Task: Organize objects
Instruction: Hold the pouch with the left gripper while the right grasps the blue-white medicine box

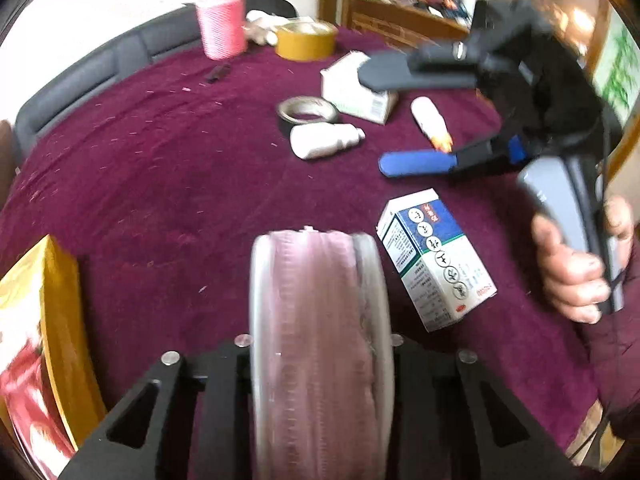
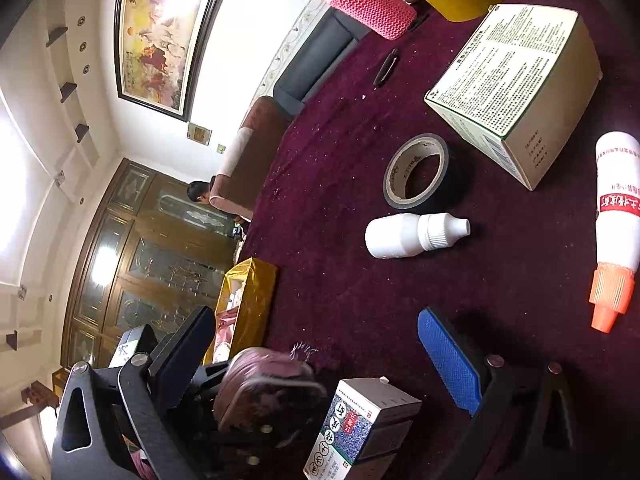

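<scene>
Pink ribbon spool point(image 1: 320, 344) clamped by its flat side faces in left gripper point(image 1: 320, 360), near blue-and-white medicine box point(image 1: 436, 256). Probably light, with stiff rims and a soft wound core; best gripped on the flanges. Right gripper point(image 1: 400, 120) spread wide, empty, beyond the box.

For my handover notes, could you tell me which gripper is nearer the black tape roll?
Right. The right gripper hangs open just beside the black tape roll; the left gripper, clamping a pinkish spool, sits well back from it.
</scene>
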A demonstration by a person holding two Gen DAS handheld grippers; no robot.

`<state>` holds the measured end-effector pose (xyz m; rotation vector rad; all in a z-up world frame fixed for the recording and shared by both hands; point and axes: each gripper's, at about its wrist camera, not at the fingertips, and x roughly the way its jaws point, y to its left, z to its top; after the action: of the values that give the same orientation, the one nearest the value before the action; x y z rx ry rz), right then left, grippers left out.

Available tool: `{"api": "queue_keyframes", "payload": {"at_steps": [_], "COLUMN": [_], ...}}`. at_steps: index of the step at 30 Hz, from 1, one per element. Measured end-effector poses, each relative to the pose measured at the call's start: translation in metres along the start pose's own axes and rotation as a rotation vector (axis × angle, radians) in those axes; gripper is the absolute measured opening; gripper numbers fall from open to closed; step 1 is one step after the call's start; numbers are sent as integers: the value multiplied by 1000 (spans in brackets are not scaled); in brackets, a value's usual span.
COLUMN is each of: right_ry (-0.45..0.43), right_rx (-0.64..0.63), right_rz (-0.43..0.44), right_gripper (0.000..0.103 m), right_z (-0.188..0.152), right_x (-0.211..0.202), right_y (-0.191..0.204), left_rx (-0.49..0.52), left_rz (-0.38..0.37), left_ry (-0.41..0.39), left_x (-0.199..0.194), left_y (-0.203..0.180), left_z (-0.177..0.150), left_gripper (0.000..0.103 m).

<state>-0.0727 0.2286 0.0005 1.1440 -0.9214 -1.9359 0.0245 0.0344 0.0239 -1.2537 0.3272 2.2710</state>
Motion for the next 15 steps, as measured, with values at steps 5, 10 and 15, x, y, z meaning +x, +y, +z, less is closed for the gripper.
{"api": "queue_keyframes", "payload": {"at_steps": [5,10,15], "right_ry": [12,43,13], "right_rx": [-35,-120,-195], "right_rz": [-33,-136,-188], "right_gripper": [103,103,103], "right_z": [-3,-10,-16], "right_x": [3,14,18], "right_y": [4,14,19], "left_rx": [-92,-147,-152], "left_rz": [33,54,93], "left_ry": [-117,-206,-272], "left_x": [-46,-85,-114], "left_y": [5,7,11], "left_z": [-15,-33,-56], "left_gripper": [26,26,26]}}
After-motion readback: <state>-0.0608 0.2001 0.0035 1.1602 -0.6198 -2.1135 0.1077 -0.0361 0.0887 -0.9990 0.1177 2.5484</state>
